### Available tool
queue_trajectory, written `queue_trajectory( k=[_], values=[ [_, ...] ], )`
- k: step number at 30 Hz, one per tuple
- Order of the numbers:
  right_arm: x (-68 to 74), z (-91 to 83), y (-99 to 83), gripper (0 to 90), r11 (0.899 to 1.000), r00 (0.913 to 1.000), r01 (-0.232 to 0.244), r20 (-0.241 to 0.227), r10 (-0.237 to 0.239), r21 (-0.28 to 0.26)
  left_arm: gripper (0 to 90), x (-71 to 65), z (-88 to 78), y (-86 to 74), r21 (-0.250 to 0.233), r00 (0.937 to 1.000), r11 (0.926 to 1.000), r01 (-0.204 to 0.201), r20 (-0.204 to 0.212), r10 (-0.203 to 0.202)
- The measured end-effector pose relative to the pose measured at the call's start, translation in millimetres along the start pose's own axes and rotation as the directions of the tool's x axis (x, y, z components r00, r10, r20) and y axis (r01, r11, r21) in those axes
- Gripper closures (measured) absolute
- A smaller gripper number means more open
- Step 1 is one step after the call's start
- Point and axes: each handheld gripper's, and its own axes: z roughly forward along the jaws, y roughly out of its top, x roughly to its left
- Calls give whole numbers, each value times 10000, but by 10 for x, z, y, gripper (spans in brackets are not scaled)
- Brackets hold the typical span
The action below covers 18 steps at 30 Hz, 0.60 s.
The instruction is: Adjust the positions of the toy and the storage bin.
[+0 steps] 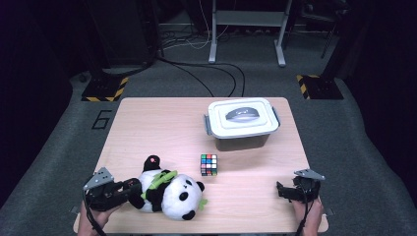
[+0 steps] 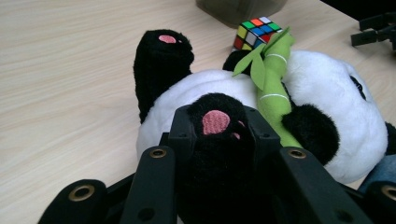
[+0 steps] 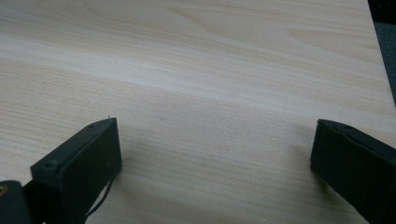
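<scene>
A plush panda (image 1: 172, 194) (image 2: 322, 93) lies on its back near the table's front left, hugging a green bamboo stalk (image 2: 273, 88). My left gripper (image 1: 129, 188) (image 2: 217, 123) is shut on one of its black legs, the pink sole showing between the jaws. The other leg (image 2: 161, 65) sticks up beside it. A colourful puzzle cube (image 1: 209, 164) (image 2: 257, 30) sits just beyond the panda. My right gripper (image 1: 281, 191) (image 3: 215, 144) rests open at the front right, with bare wood between its jaws.
A closed plastic box with a white lid and grey handle (image 1: 242, 118) stands at the back right of the wooden table (image 1: 162, 128). Grey floor, cables and stand legs lie beyond the far edge.
</scene>
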Motion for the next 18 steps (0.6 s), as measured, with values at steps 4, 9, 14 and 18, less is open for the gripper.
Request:
queue_trajectory(
  k=[4,9,14,18],
  values=[
    [0,0,0,11,10000,10000,0,10,0,-3,683,54,-43,-38,19,9997,9999,118,-229,-117],
    [0,0,0,11,10000,10000,3,12,-3,-7,495,2,-36,-70,-72,9976,9993,365,-582,-368],
    [1,0,0,12,10000,10000,3,18,-3,-7,188,-182,-33,76,-191,9929,9996,219,-1161,-240],
    [1,0,0,12,10000,10000,7,13,-7,-9,159,-350,55,195,-96,9930,9999,-131,-1175,119]
  ],
)
